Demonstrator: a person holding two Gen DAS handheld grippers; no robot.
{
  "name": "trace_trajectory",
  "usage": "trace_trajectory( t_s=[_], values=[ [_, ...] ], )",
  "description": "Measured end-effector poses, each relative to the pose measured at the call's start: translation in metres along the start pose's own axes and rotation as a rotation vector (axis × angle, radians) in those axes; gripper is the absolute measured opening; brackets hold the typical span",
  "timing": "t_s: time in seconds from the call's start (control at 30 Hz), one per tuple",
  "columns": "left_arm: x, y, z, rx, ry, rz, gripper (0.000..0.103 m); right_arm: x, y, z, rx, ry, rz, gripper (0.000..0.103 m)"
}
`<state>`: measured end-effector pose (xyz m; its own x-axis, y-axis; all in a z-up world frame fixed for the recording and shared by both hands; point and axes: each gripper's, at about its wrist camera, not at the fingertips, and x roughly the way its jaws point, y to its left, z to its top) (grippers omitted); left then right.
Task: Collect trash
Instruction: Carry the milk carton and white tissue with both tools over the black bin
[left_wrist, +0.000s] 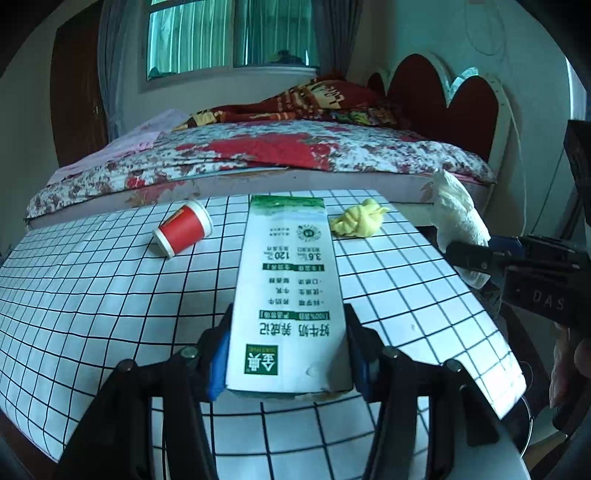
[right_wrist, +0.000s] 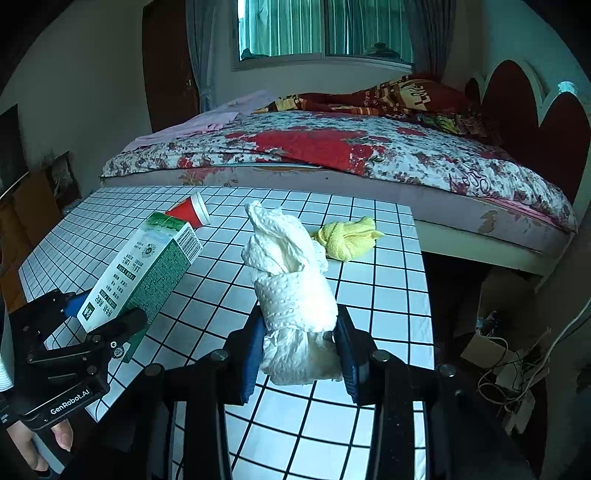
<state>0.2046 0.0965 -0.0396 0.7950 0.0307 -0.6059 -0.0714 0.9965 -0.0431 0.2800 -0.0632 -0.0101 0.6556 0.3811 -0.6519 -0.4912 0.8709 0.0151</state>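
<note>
**Both grippers holding trash above the grid desk**

Left gripper (left_wrist: 288, 354) is gripping a white-and-green milk carton (left_wrist: 288, 295), fingers clamped on its two sides near the bottom end, lower centre of the left wrist frame. Carton is sticking out forward over the desk (left_wrist: 92, 295), print reading upside down. In the right wrist view the same carton (right_wrist: 144, 273) is showing at middle left, tilted up, off the desk surface.

Right gripper (right_wrist: 299, 354) is pinching a crumpled white paper towel wad (right_wrist: 295, 288), fingers closed against both sides of it, lower centre of the right wrist frame. In the left wrist view the wad (left_wrist: 458, 218) is sitting at the right edge, beyond the desk edge.

Lying on the black-grid white desk: a red paper cup (left_wrist: 184, 229) on its side, upper left of the carton, and a yellow crumpled cloth (left_wrist: 356, 221) upper right of it, well apart from the cup. Bed (left_wrist: 258, 155) with floral cover is filling the background just behind the desk.
</note>
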Motion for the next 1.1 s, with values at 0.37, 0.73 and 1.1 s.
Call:
trace_trajectory(
  t_s=[0.37,0.73,1.1],
  values=[
    [-0.064,-0.045,-0.01,0.073,-0.072,-0.043,0.054,-0.082,-0.018,-0.031,0.043,-0.09,-0.037,0.039],
    [-0.098,-0.105,-0.018,0.145,-0.148,-0.128,0.054,-0.143,-0.058,-0.065,0.096,-0.157,-0.11,0.039],
    [-0.1,-0.166,-0.029,0.233,-0.148,-0.247,0.054,-0.178,-0.112,-0.11,0.182,-0.154,-0.21,0.039]
  ],
)
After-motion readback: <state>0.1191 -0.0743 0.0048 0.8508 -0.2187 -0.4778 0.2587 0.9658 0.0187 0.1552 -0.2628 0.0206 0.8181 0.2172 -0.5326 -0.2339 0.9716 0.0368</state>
